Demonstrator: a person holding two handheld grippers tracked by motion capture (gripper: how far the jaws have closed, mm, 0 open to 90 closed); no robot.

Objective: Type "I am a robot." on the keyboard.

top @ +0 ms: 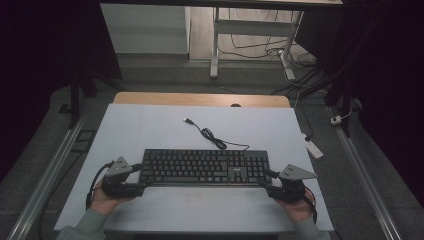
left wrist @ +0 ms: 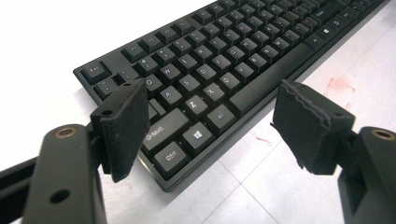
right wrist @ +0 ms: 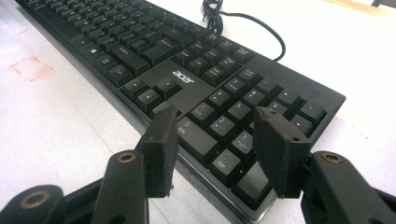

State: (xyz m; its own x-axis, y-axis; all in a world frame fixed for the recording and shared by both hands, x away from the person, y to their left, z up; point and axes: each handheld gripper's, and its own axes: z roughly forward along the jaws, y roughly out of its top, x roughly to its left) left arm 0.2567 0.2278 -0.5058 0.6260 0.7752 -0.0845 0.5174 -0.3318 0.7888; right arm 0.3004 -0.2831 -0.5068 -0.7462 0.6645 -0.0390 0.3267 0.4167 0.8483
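Each tool, left [top: 138, 178] and right [top: 266, 179], gapes apart at the flat black plastic keyboard's [top: 204, 166] ends; uneven gripping could tip it.

dim room, grey floor [top: 165, 75], white desk legs [top: 215, 45].
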